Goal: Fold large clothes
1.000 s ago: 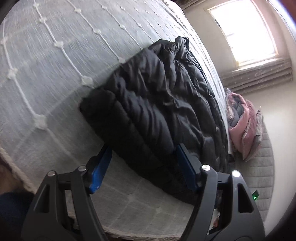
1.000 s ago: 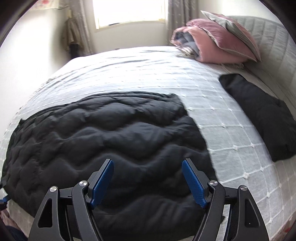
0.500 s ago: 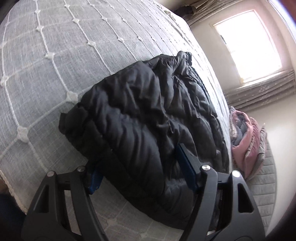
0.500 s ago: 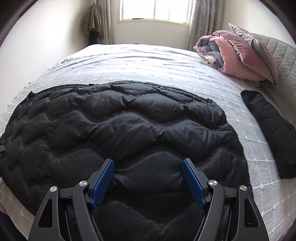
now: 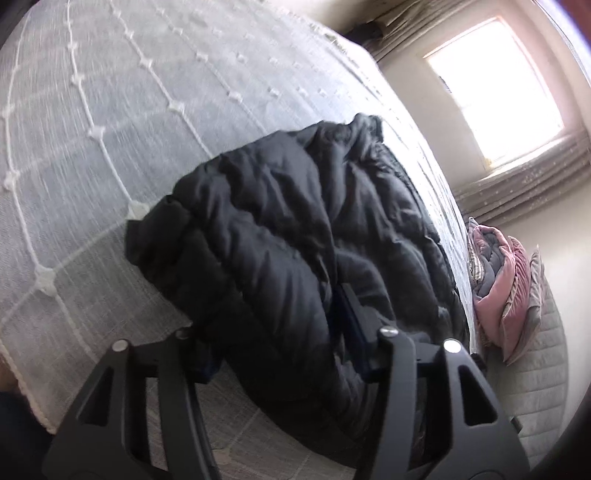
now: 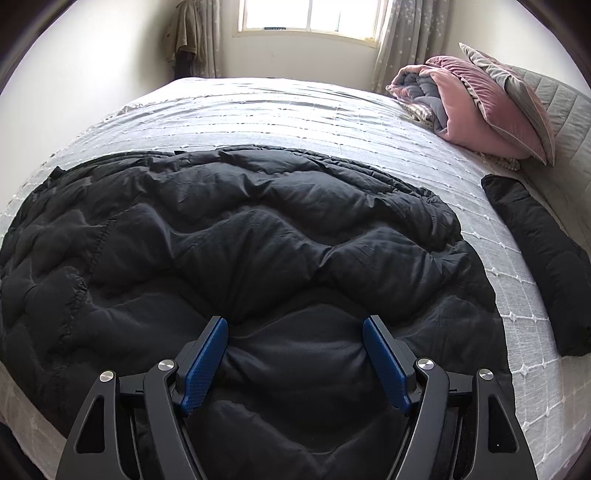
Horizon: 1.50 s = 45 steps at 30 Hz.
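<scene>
I am looking at a wide bed (image 6: 332, 110) covered in a pale grey spread stitched in a white grid with small tufts. It is filling most of a small room with cream walls. One bright window (image 6: 310, 16) is standing beyond the far edge, with grey curtains (image 6: 397, 40) beside it and a brownish garment (image 6: 188, 31) hanging in the corner.

I am counting one black quilted coat (image 6: 229, 240) lying spread across the near part of the bed. One smaller dark bundle (image 6: 543, 258) is lying apart from it, near the quilted grey headboard (image 6: 565, 110). One rolled pink and grey blanket (image 6: 454, 99) is sitting by the headboard with one pink and grey pillow (image 6: 517, 92) leaning on it.

My left gripper (image 5: 280, 332) is closing its jaws, and a thick fold at the coat's (image 5: 295, 229) end is bulging between them. Its left pad is buried under the fabric, so I cannot tell whether it is pressing. My right gripper (image 6: 295, 354) is standing spread wide, with both blue pads (image 6: 205, 365) sunk into the coat's padding and a puffed section between them.

Compared with a second ago, the left jaws are narrower and the coat is bunching higher over them. The right view is sitting closer over the coat, which now is filling its lower half.
</scene>
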Available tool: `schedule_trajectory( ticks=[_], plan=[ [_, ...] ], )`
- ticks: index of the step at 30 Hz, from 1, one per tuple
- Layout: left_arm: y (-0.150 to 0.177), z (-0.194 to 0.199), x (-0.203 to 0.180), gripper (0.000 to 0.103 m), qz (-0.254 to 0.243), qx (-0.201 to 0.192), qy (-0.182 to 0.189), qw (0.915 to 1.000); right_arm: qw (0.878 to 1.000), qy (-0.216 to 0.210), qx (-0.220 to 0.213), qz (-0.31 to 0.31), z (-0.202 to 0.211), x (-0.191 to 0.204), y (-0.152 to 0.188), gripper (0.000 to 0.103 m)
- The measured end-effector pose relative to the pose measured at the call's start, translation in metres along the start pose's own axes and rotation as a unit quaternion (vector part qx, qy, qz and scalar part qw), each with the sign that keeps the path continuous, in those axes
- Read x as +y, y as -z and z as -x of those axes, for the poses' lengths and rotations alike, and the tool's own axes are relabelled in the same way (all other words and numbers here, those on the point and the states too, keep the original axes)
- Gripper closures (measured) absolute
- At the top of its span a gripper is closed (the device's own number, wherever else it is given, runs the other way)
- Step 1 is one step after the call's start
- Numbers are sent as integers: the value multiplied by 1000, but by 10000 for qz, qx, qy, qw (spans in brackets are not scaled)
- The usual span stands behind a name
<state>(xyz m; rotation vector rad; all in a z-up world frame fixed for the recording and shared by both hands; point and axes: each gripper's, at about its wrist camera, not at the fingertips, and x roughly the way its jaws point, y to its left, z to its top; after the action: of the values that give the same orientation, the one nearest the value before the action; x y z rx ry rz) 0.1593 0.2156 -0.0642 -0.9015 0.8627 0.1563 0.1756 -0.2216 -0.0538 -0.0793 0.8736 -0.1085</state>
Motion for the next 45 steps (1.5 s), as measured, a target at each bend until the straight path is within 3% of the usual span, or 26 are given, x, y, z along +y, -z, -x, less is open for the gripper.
schedule_trajectory(
  ticks=[4,5,6,7,9,14,17,19,21,23,26,28,29,30,34,38,42,44,45],
  plan=[
    [-5,-8,2,44,70,49,-12,10000,10000,-2,5,2,0,0,0,26],
    [-6,-9,0,47,29,30,-31,10000,10000,1,4,8,0,0,0,26],
    [-6,-6,0,59,-50,-4,-8,10000,10000,1,3,8,0,1,0,26],
    [-5,-3,-1,63,-125,-48,17,9999,10000,-1,4,7,-1,1,0,26],
    [-3,9,-9,73,-331,-235,131,9991,10000,-8,21,-6,-3,0,0,26],
    [3,44,-27,75,-711,-849,752,9910,10000,60,61,28,-6,1,1,26],
    [10,56,-45,75,-1188,-1132,847,9828,9999,76,87,43,-8,2,1,26],
    [10,50,-55,67,-1383,-1087,740,9816,9999,79,107,14,-9,2,0,26],
    [5,38,-52,48,-1143,-890,731,9868,9999,71,112,18,-9,2,0,26],
    [-3,28,-45,47,-787,-706,770,9914,9999,65,119,10,-9,3,0,26],
    [-10,18,-43,45,-658,-561,740,9935,9999,63,131,6,-9,3,-1,26],
    [-10,18,-40,53,-586,-554,641,9947,9999,52,134,5,-9,3,-1,26],
    [-8,23,-39,67,-579,-608,663,9943,9999,42,135,2,-9,2,-1,26],
    [-7,27,-41,74,-633,-665,718,9932,9999,33,138,-18,-9,1,-2,26],
    [2,55,-60,79,-1062,-1041,1160,9821,9999,50,149,-17,-10,0,-2,26],
    [22,86,-93,80,-1731,-1512,1497,9617,9998,73,169,32,-12,1,-2,26],
    [35,99,-121,81,-2195,-1662,1687,9464,9999,38,160,44,-11,-2,-4,27],
    [39,101,-136,81,-2369,-1604,1862,9399,9999,-74,83,15,-7,-4,-5,41],
    [40,101,-144,82,-2441,-1570,1942,9371,9998,-183,-23,14,-1,-4,-7,61]
  ],
)
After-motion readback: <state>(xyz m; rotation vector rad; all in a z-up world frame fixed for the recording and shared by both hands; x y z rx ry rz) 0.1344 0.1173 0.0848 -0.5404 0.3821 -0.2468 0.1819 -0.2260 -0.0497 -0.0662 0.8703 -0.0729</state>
